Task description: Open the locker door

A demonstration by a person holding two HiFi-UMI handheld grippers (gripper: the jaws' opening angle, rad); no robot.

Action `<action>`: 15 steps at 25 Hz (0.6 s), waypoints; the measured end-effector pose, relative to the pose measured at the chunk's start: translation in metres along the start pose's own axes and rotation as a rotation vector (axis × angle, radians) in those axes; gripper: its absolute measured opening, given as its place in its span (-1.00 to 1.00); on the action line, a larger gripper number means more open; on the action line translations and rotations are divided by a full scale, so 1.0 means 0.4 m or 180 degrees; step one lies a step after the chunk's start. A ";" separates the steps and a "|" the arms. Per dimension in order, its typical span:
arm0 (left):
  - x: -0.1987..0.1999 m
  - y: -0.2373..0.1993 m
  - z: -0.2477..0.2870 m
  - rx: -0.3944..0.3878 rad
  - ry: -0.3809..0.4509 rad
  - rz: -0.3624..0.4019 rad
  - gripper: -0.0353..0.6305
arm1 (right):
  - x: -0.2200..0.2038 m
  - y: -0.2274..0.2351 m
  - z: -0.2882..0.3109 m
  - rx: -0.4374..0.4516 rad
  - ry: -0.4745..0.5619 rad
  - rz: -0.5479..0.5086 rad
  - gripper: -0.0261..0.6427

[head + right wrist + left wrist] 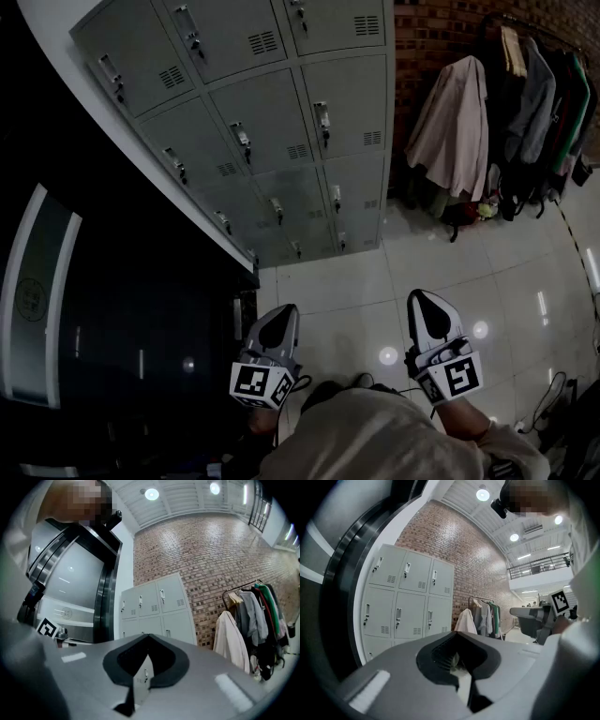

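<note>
Task status: not started, in my judgement. The bank of lockers (pixel 281 141) is standing against the brick wall, ahead and to the left of the person. Every door in view is sitting shut and flush, with the latch handles (pixel 322 120) untouched. The left tongs (pixel 283 313) and right tongs (pixel 422 298) are hanging low over the tiled floor (pixel 347 281), well apart from the lockers. Both are showing their jaws pressed together with nothing between them. A rack of coats (pixel 525 103) is standing off to the right, clear of the approach. Remaining: walking up, choosing a door (which one is meant cannot be told), taking its latch, and swinging it open.
</note>
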State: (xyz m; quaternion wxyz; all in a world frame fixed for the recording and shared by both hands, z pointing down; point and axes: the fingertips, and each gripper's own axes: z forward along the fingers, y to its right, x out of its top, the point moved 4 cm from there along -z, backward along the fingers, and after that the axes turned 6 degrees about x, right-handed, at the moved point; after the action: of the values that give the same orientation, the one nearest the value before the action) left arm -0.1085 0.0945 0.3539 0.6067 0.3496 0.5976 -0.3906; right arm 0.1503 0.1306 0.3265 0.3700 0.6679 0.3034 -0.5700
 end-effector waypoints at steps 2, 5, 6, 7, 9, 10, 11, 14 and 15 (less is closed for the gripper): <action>-0.026 0.009 0.007 0.0015 -0.0052 -0.0081 -0.70 | -0.009 0.022 0.004 0.0002 0.0012 -0.0003 -0.92; -0.046 0.013 0.006 0.0017 -0.0113 -0.0105 -0.70 | 0.012 0.030 0.015 -0.0008 0.0303 0.0057 -0.92; -0.047 0.008 0.006 0.0028 -0.0122 -0.0091 -0.70 | 0.009 0.027 0.018 0.0009 0.0302 0.0069 -0.92; -0.047 0.002 0.007 0.0048 -0.0123 -0.0085 -0.70 | -0.008 0.023 0.020 0.0045 0.0185 0.0071 -0.92; -0.051 -0.007 0.014 0.0083 -0.0101 -0.0103 -0.70 | -0.040 0.021 0.031 0.0117 -0.0016 0.0070 -0.92; -0.055 -0.008 0.017 0.0077 -0.0082 -0.0103 -0.70 | -0.048 0.023 0.037 0.0137 -0.0042 0.0075 -0.92; -0.060 -0.007 0.020 0.0055 -0.0068 -0.0089 -0.70 | -0.052 0.027 0.041 0.0146 -0.0041 0.0079 -0.92; -0.076 -0.006 0.027 0.0036 -0.0097 -0.0094 -0.70 | -0.052 0.041 0.045 0.0121 -0.0020 0.0066 -0.92; -0.078 -0.009 0.033 0.0046 -0.0108 -0.0110 -0.70 | -0.051 0.047 0.047 0.0110 -0.0023 0.0064 -0.92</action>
State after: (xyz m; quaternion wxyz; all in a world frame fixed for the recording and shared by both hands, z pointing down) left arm -0.1050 0.0831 0.3856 0.6074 0.3368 0.5904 -0.4112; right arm 0.1523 0.1050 0.3478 0.3653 0.6752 0.2854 -0.5738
